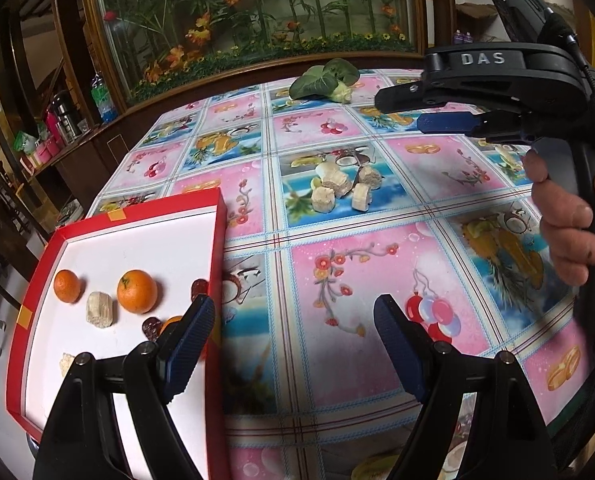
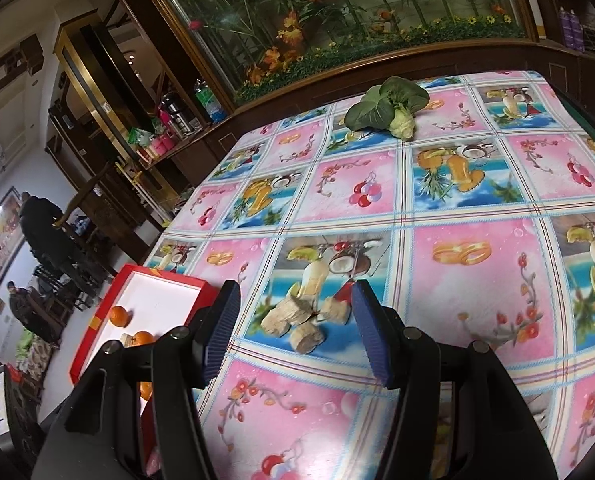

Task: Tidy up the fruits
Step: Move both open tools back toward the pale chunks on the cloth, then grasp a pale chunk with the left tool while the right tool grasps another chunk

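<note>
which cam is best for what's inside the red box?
Left wrist. The red box shows most of its white floor: two oranges, pale chunks, dark red pieces. In the right wrist view, the box sits at the edge, mostly blocked by the tongs.

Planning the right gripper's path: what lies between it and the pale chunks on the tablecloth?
Only bare tablecloth lies between the open right gripper and the pale chunks, as the right wrist view shows.
</note>
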